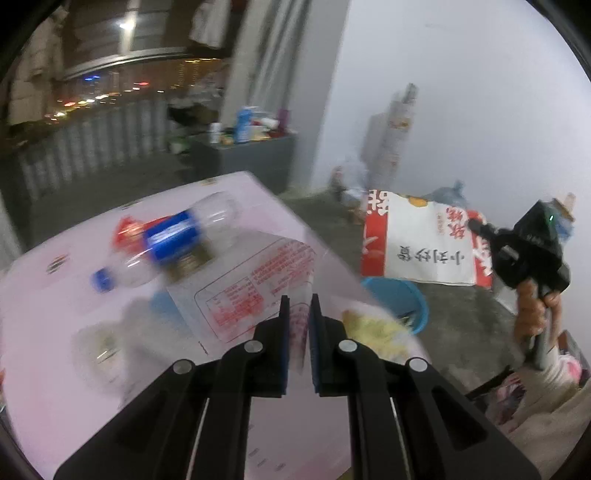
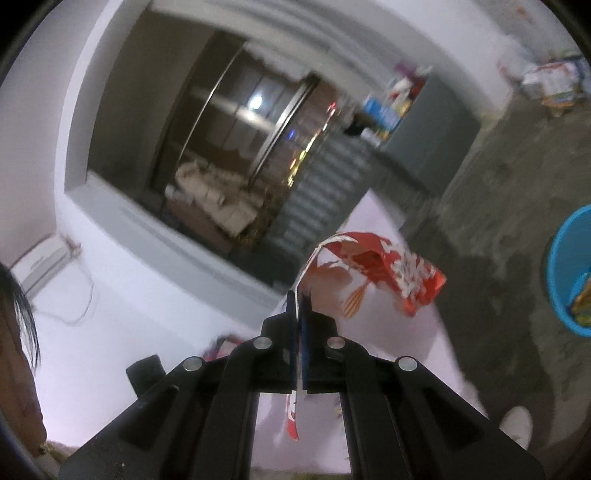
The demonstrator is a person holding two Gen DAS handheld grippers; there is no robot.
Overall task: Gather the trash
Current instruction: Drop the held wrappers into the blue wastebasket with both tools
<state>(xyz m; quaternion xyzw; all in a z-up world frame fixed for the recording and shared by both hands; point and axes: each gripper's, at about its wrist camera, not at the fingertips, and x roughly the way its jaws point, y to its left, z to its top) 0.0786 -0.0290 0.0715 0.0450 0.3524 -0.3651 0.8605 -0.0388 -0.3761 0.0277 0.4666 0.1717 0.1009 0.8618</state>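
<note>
Clear wrapper point(image 1: 299, 325) pinched between left fingers point(image 1: 284, 325); red wrapper point(image 2: 373, 266) between right fingers point(image 2: 291, 317).

Both fisheye views are dim and heavily motion-blurred, with dark vignetted corners and bent edges. A ceiling lamp point(image 1: 126, 26) glares in the dark window, and the pale surface point(image 1: 55, 369) looks washed pink.

Pale surface point(image 1: 44, 369), cluttered
A blue-capped bottle point(image 1: 166, 243) lies on it (blurred); a blue tub point(image 1: 402, 299) sits on the floor point(image 1: 461, 314).
</note>
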